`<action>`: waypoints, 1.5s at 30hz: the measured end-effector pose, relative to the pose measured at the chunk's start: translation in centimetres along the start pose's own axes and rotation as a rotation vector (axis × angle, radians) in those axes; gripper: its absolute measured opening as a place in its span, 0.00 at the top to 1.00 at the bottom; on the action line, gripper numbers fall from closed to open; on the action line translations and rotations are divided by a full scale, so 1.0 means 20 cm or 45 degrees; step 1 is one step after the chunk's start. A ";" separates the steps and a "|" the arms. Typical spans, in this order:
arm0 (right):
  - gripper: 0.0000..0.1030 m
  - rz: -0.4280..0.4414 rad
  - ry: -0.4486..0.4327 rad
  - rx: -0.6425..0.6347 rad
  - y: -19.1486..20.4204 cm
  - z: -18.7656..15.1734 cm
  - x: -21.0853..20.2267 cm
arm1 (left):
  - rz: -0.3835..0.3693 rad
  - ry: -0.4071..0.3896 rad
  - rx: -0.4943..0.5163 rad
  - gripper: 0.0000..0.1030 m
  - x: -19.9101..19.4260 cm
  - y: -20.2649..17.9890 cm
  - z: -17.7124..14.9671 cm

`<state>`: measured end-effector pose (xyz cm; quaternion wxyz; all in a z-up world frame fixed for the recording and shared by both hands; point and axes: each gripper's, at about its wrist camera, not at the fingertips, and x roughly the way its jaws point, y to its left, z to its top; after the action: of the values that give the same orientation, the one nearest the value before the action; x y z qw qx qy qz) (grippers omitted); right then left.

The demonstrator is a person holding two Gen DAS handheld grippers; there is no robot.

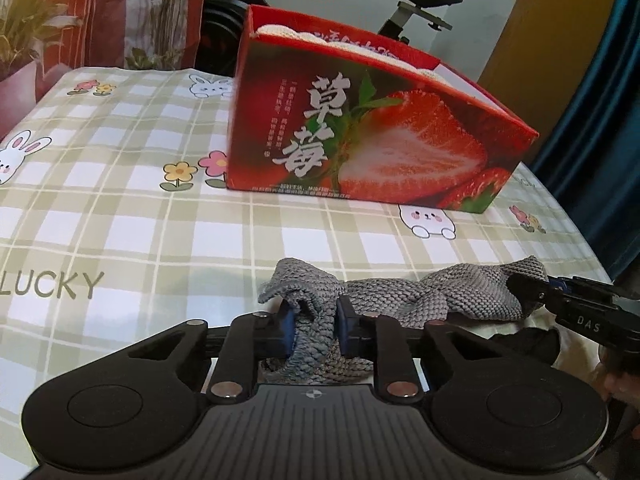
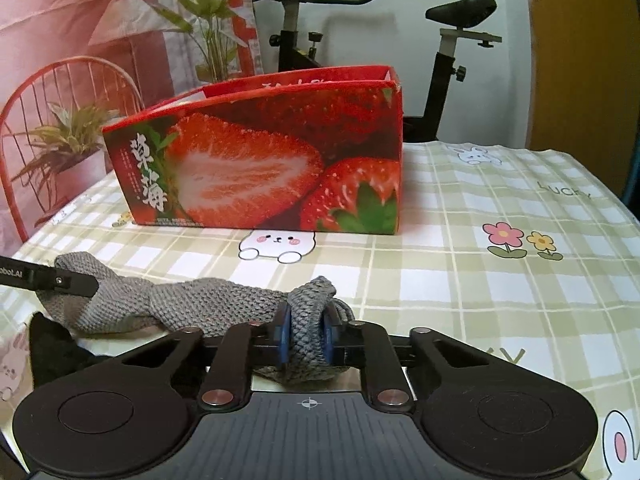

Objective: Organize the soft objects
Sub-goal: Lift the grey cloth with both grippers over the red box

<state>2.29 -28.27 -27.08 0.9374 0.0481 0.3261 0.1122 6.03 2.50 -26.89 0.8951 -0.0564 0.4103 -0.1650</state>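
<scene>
A grey knitted cloth [image 1: 384, 300] is lying stretched out on the near part of the table, twisted along its middle like a loose rope, and I am holding it at both ends. My left gripper [image 1: 314, 330] is pinching one bunched end, its blue pads [image 1: 285, 332] pressing into the knit from either side. My right gripper [image 2: 306, 336] is pinching the other end the same way, with a fold of the cloth poking up above its pads [image 2: 282, 334].

In the left wrist view my right gripper is reaching in from the right edge, and in the right wrist view my left one is reaching in from the left edge.

A dark piece of fabric [image 2: 52, 346] is lying just beside the cloth, on the near side.

Beyond the cloth, well apart from it, a red strawberry box [image 1: 360, 128] is standing open-topped, with something white and knitted [image 1: 280, 32] showing above its rim.

Everything is resting on a green-and-white checked tablecloth [image 2: 480, 300] printed with rabbits and flowers.
</scene>
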 end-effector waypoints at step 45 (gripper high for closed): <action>0.91 0.049 -0.261 -0.333 0.10 0.92 -0.05 | 0.055 -0.344 0.230 0.83 -0.20 -0.13 0.74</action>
<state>12.68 -26.93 -11.76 0.9617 -0.0569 0.2103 0.1662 14.04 0.82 -13.78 0.9469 0.0115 0.2709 -0.1729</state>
